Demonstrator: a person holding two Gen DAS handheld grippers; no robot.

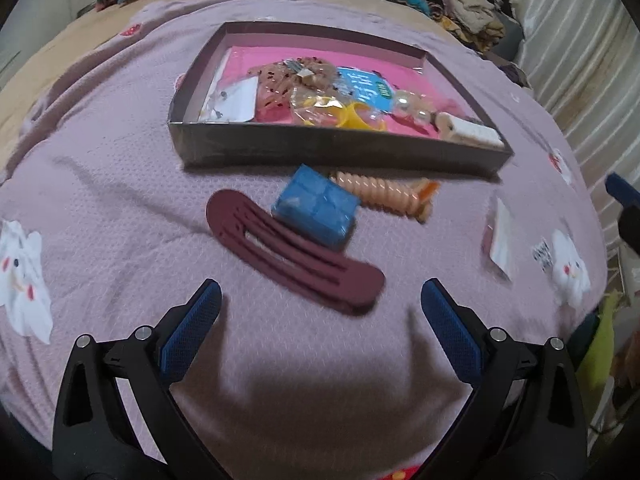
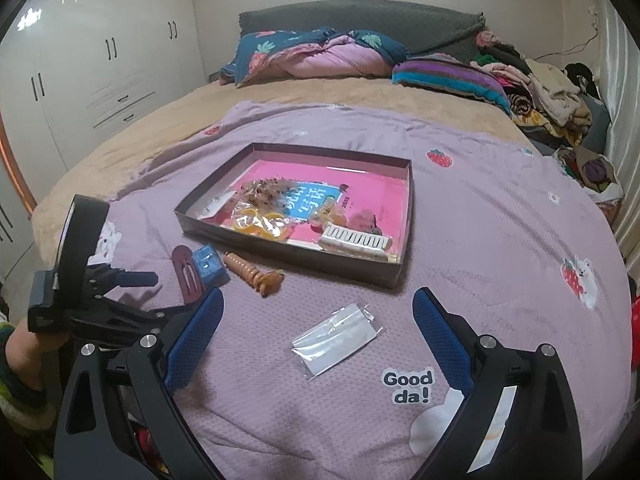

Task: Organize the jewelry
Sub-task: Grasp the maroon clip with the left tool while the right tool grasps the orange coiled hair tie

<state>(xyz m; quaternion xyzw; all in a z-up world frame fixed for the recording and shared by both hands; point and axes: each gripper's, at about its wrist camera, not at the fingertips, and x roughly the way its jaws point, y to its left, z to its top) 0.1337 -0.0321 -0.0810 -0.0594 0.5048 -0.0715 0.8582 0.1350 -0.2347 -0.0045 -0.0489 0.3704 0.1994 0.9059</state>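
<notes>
We hold both grippers with jaws spread wide and empty above a mauve knitted blanket (image 2: 480, 216). The left gripper (image 1: 320, 312) hovers just short of a long maroon plastic hair clip (image 1: 288, 248), with a blue square box (image 1: 316, 212) and a peach spiral hair tie (image 1: 384, 194) just beyond. The right gripper (image 2: 318, 320) frames a clear plastic packet (image 2: 336, 338). Farther off, a shallow dark cardboard tray with a pink floor (image 2: 394, 270) holds yellow bangles (image 2: 260, 224), a cream comb clip (image 2: 356, 242) and blurred beaded pieces.

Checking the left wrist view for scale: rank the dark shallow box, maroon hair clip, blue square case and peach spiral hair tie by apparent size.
1. Dark shallow box
2. Maroon hair clip
3. Blue square case and peach spiral hair tie: too alike to rank; the tie is partly hidden.
</notes>
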